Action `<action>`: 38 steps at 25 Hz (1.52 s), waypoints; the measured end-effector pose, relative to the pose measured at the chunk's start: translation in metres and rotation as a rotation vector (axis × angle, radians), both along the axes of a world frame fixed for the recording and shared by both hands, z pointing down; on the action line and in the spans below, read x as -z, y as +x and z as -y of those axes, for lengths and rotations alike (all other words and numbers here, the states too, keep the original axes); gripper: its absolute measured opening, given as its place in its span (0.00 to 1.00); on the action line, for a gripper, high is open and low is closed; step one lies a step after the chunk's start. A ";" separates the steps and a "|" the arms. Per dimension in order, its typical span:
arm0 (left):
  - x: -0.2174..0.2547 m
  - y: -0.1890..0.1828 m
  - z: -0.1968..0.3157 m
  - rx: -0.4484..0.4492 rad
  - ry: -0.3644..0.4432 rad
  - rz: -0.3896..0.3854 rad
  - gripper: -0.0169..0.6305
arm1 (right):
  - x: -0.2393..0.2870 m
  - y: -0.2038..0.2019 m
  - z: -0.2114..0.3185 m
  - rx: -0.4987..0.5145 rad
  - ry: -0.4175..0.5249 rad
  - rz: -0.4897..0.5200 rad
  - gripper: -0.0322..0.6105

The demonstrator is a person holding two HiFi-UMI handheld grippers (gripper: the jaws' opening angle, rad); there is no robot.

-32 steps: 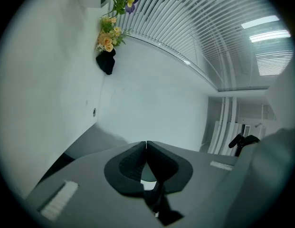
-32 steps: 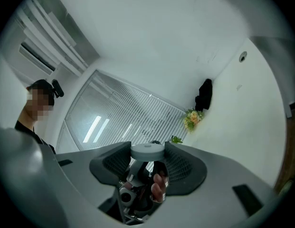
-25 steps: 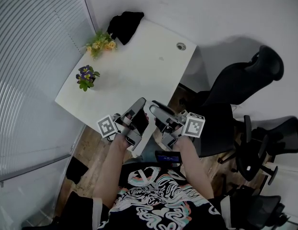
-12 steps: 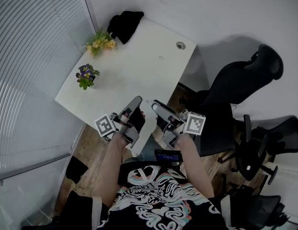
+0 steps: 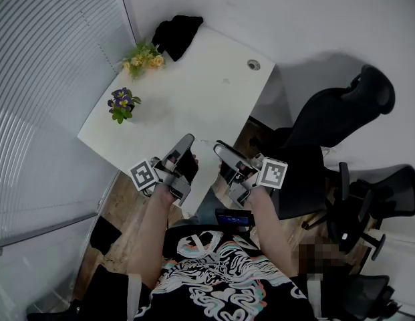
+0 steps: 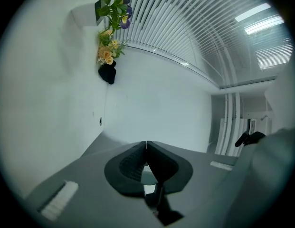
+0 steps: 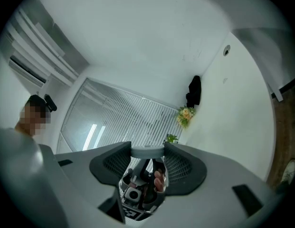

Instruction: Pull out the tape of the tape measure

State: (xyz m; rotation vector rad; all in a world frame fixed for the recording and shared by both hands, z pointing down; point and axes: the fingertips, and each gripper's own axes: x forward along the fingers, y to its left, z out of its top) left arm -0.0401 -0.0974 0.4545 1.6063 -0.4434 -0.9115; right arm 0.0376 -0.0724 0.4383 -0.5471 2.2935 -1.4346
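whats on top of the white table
On the white table: a purple-flowered plant, a bunch of yellow flowers, a black cloth bundle and a round grey cable port. The left gripper covers part of the near edge, so that patch cannot be seen.

Lighting: I log even, cool daylight through the slatted blinds (image 5: 53, 79); bright strips (image 6: 254, 18) glare white in the left gripper view.
Shadows: soft, with one broad patch on the wall (image 5: 314, 65) behind the chair (image 5: 341, 112).
Bench (image 5: 194, 85): nearly washed out.
Distortion: both gripper views are fisheye circles with black corners and bowed lines.
Focus: the dark fingers (image 6: 128, 167) and the grey disc (image 7: 147, 151) near the lens are slightly soft.
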 end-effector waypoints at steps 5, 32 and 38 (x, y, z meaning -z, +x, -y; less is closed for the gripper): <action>-0.004 0.000 -0.002 -0.005 0.000 0.024 0.03 | -0.005 0.000 -0.003 0.010 -0.008 -0.011 0.39; -0.018 -0.041 0.006 0.105 -0.048 0.043 0.03 | -0.023 0.018 -0.004 -0.008 -0.061 -0.032 0.39; -0.020 -0.044 0.005 0.111 -0.053 0.058 0.03 | -0.023 0.019 -0.005 0.007 -0.057 -0.039 0.39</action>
